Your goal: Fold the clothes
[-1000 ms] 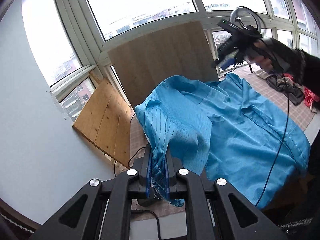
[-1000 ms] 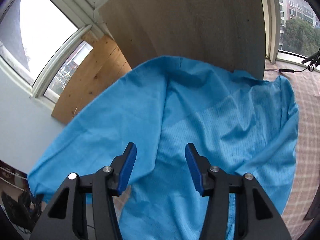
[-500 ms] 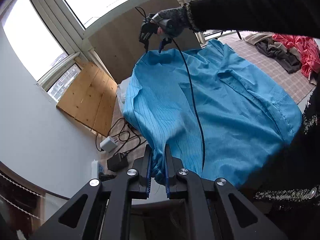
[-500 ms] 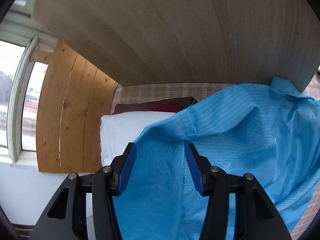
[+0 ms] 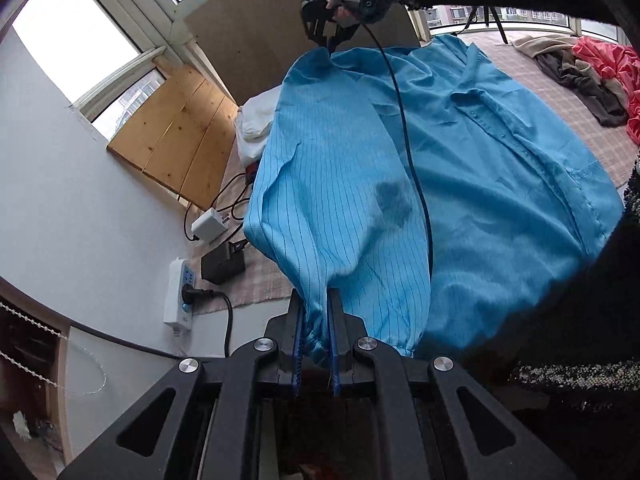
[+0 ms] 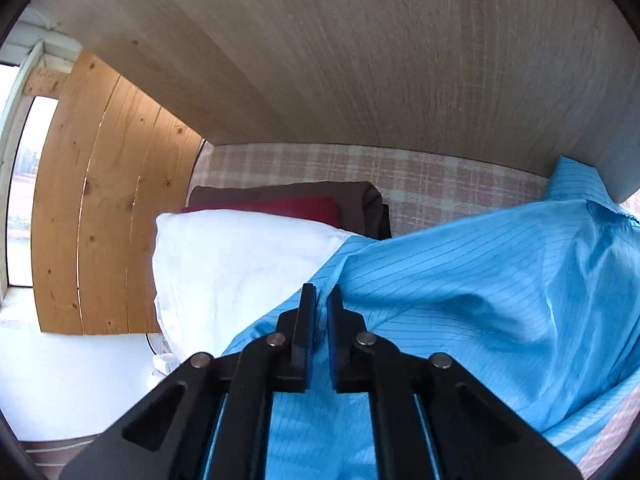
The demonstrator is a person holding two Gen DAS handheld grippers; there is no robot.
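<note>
The blue shirt (image 5: 460, 184) lies spread on the checked bed cover (image 5: 560, 92); our left gripper (image 5: 314, 332) clamps its sleeve cuff, our right gripper (image 6: 322, 312) pinches the shoulder edge beside the white pillow (image 6: 236, 264); we judge the sleeve fold begins, so next both must carry the sleeve across together.

no readable text, no labels, no brands, no numbers, no signs

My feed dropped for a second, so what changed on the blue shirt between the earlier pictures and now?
The right gripper came down to the far edge of the blue shirt by the white pillow, and its jaws, open before, closed on the fabric. The left gripper stayed clamped on the sleeve end.
</note>
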